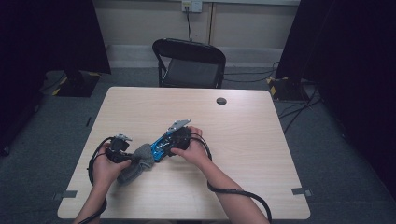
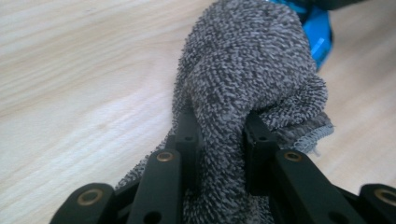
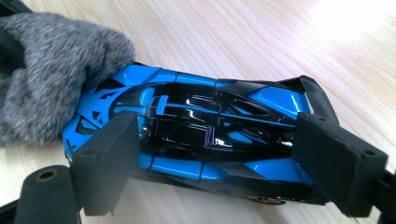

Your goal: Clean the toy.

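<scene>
Grey flecked cloth; blue-and-black toy car.

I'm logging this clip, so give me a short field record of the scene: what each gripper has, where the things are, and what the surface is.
left gripper: shut on grey cloth
right gripper: shut on blue toy car, one pad at each end
contact: cloth pressed on one end of car
surface: wooden table
background: black chair beyond table
</scene>
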The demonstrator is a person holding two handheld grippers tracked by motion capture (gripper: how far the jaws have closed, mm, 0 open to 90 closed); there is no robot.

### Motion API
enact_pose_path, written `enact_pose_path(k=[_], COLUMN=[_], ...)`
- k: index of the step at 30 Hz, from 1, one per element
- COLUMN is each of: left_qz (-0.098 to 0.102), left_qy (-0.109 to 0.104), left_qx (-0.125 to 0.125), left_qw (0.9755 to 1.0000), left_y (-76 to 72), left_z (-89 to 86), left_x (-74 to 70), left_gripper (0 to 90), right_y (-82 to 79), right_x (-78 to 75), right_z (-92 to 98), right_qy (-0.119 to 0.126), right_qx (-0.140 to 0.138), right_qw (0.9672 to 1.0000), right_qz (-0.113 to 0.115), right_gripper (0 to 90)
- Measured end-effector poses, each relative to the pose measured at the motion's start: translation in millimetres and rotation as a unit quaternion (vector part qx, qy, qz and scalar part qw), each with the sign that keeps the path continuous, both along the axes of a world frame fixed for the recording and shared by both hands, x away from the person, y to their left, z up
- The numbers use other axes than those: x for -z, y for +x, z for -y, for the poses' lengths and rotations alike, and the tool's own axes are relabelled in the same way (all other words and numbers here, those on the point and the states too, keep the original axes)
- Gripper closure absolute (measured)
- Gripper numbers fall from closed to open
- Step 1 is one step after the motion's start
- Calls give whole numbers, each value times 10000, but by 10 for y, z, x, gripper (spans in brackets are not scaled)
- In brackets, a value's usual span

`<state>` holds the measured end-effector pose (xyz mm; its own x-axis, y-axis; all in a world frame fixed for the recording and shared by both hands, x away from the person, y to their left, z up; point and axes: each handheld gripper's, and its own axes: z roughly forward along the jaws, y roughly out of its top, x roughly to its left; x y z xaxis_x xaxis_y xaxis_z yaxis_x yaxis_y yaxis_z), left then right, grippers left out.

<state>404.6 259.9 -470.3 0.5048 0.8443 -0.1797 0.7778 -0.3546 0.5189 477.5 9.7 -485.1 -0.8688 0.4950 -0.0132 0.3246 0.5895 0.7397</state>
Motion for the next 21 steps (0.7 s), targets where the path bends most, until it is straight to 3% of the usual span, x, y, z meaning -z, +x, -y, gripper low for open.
enact_pose_path(k=[7,12,15,19,21], left_qz=[66,187,137,80,141], left_qy=[-38,71,-59,-391,-439], left_qx=[-269,-584,-738,-742,-677], left_qw=[9996,9981,9972,9964,9966], left_y=[33,28,22,1,-17], left_z=[-53,-151,-228,-272,-252], left_x=[11,-6,-14,-66,-118], left_gripper=[725,725,725,726,727], right_y=[0,-1,-2,-3,1], right_x=[2,2,2,2,2], right_z=[3,3,3,5,3], right_qy=[9,10,13,9,14], right_qx=[-10,-4,-3,-5,-11], right_qw=[10000,10000,10000,10000,10000], right_qz=[9,2,3,2,4], right_gripper=[149,149,148,149,148])
